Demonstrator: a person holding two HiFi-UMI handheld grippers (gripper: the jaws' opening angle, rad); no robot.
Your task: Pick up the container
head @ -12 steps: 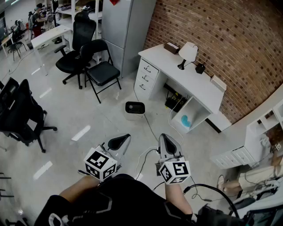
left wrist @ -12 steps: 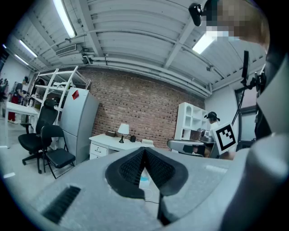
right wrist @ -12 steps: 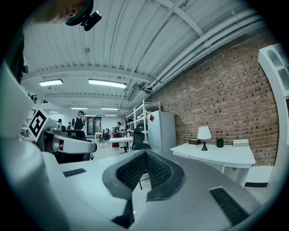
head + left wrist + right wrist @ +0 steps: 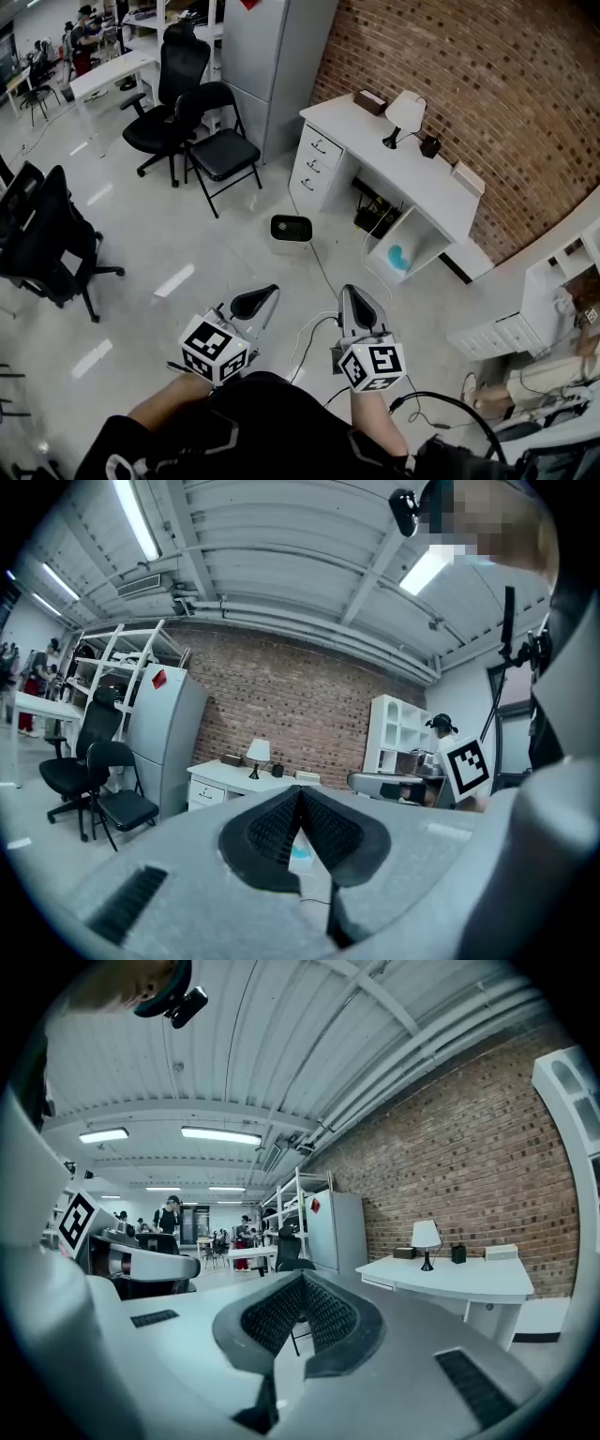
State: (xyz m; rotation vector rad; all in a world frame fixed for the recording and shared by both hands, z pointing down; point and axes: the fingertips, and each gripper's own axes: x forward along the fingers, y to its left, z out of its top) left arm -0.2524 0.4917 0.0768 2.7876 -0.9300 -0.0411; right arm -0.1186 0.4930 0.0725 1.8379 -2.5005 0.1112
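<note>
A small white container with a dark open top [image 4: 291,232] stands on the pale floor in front of the white desk [image 4: 441,192]. My left gripper [image 4: 268,292] and right gripper [image 4: 348,290] are held level side by side, well short of it and above the floor. Both are shut with nothing between the pads. In the left gripper view the ribbed pads of the left gripper [image 4: 300,795] meet in a closed line. The right gripper view shows the right gripper [image 4: 300,1282] closed the same way. Neither gripper view shows the container.
A lamp [image 4: 405,112] and small boxes stand on the desk, against the brick wall. A black folding chair [image 4: 220,150] and an office chair [image 4: 173,89] stand left of the container, beside a grey cabinet [image 4: 272,66]. A cable [image 4: 319,272] runs across the floor. Another black chair [image 4: 47,234] is at far left.
The head view has shifted very slightly, so the room sits a touch to the right. Both grippers hold the same pose and stay shut.
</note>
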